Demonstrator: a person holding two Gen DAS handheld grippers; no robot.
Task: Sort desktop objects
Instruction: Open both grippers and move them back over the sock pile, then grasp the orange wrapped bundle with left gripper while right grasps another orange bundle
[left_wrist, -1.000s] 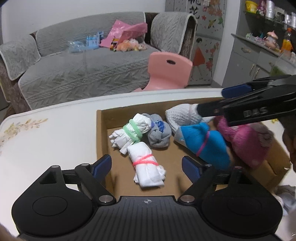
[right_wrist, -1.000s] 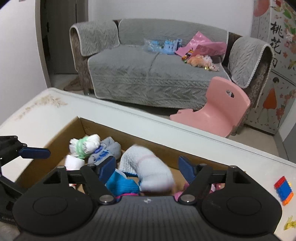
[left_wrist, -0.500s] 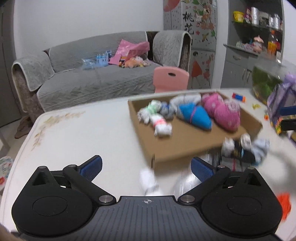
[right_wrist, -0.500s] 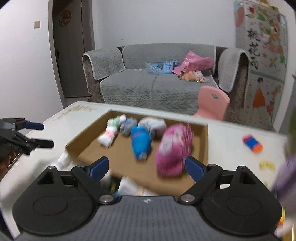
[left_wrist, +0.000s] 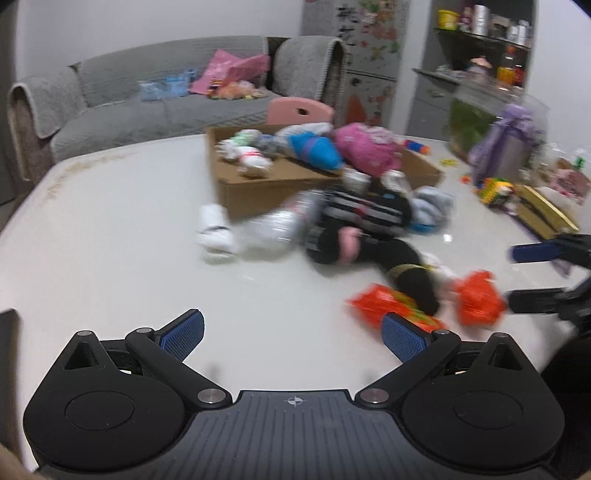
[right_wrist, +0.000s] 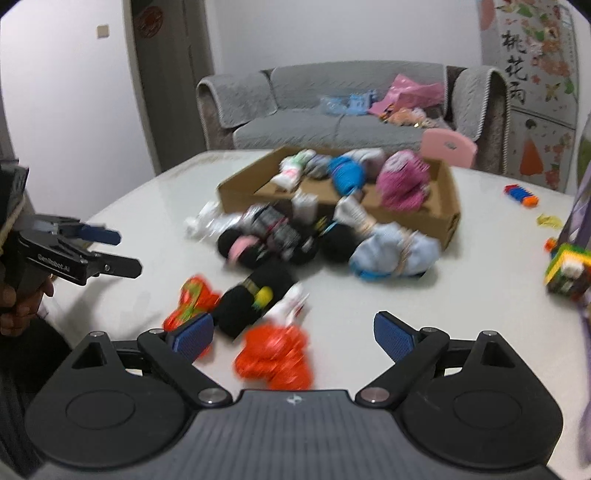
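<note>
A shallow cardboard box (left_wrist: 258, 192) (right_wrist: 410, 218) on the white table holds rolled socks: white, grey, blue (left_wrist: 314, 151) and pink (right_wrist: 402, 177). In front of it lies a blurred pile of black, white and light-blue sock rolls (left_wrist: 362, 218) (right_wrist: 391, 254). Nearer lie a black roll with a yellow band (right_wrist: 251, 299) and orange bundles (left_wrist: 476, 299) (right_wrist: 273, 358). My left gripper (left_wrist: 293, 332) is open over bare table, also seen from the right wrist as the left gripper (right_wrist: 110, 251). My right gripper (right_wrist: 293, 334) is opening; an orange bundle lies between its fingers, untouched.
Toy bricks (right_wrist: 565, 269) and a small orange-blue toy (right_wrist: 521, 195) lie at the table's right. A purple object (left_wrist: 509, 147) and a yellow-edged flat thing (left_wrist: 543, 214) stand farther right. A pink chair (right_wrist: 447, 147) and a grey sofa (left_wrist: 147, 107) are behind the table.
Both grippers have pulled back from over the box toward the near side of the table, and their jaws stand wider. The sock pile in front of the box has come into view.
</note>
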